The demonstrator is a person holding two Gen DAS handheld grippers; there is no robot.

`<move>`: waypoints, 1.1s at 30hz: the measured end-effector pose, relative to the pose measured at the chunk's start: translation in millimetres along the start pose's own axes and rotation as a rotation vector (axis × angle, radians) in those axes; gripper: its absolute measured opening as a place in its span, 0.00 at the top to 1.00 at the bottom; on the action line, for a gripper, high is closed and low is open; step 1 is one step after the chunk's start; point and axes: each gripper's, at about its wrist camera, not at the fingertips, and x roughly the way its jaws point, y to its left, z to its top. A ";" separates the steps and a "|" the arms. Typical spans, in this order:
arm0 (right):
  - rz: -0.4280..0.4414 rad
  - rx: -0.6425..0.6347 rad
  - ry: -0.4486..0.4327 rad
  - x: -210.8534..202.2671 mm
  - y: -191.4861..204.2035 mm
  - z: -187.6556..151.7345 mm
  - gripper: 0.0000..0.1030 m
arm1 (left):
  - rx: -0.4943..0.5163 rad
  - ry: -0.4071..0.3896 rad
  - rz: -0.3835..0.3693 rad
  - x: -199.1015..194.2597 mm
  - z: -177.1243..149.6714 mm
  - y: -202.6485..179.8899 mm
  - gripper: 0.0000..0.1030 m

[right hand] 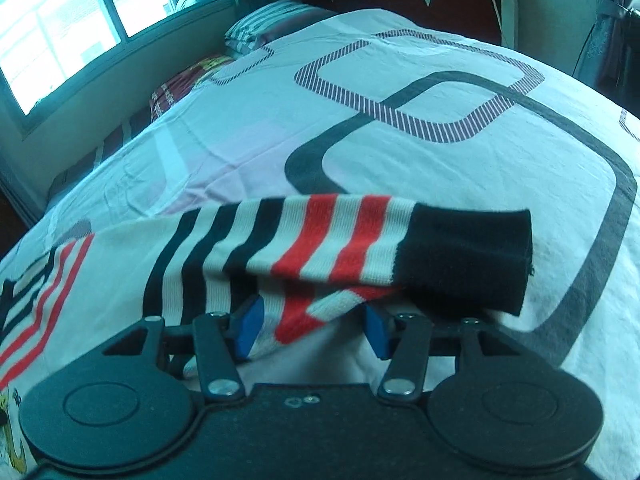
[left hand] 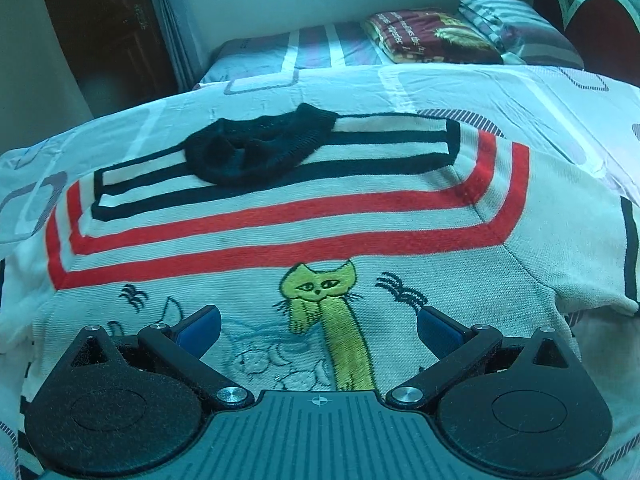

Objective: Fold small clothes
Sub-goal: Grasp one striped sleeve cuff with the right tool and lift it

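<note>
Bedroom, daylight from a window [right hand: 60, 32] on the left of the right wrist view; white bedspread [right hand: 400, 160] printed with grey and striped rounded squares underneath everything. Nearest in the left wrist view: left gripper [left hand: 319, 330], jaws spread wide apart, blue pads [left hand: 200, 328] hanging just above the knit with nothing between them. Directly below and ahead, small white sweater [left hand: 320, 240] spread flat on the bedspread, a yellow embroidered cat [left hand: 324, 300] and thin black and blue line drawings across the chest. Beyond the cat, two red bands running across and bending down at the shoulders, then black bands framing the black neck opening [left hand: 256, 148] at the far edge. Further back, a second, lower bed with striped sheets, a folded dark red blanket [left hand: 428, 36] with lettering, a striped pillow [left hand: 516, 24] beside it, and a dark heart-shaped headboard [left hand: 592, 12] at the far right. Nearest in the right wrist view: right gripper [right hand: 314, 330], jaws partway in, a fold of red-and-white sleeve fabric bunched between the blue pads; left pad against the cloth, contact at the right pad too hidden by the fold to call, so a firm clamp cannot be told. Just past the pads, striped sleeve [right hand: 320, 240] lifted and draped across, black stripes then red stripes, black cuff [right hand: 468, 256] at its right end hanging over the bedspread. Sweater body off to the left, flat. Far back, pillow and headboard again.
</note>
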 end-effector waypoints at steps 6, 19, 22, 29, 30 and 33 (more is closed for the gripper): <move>0.012 0.014 -0.038 5.6 -4.2 10.7 0.77 | 0.015 0.012 0.028 11.5 2.3 -5.6 0.00; 0.281 -0.255 -0.208 -38.5 123.8 15.5 0.91 | -0.117 -0.009 -0.006 -7.7 12.5 57.1 0.00; 0.428 -0.364 -0.176 -49.6 187.9 -10.2 0.91 | -0.185 -0.025 0.012 -16.2 13.6 97.0 0.00; 0.593 -0.543 0.130 -25.6 275.1 -105.4 0.79 | -0.270 -0.019 -0.037 -4.3 7.0 162.8 0.00; 0.582 -0.554 0.156 -24.0 278.7 -114.7 0.79 | -0.275 -0.007 -0.059 0.9 5.4 165.8 0.00; 0.590 -0.548 0.137 -35.8 273.8 -117.0 0.71 | -0.280 0.036 -0.106 16.6 -1.7 170.9 0.00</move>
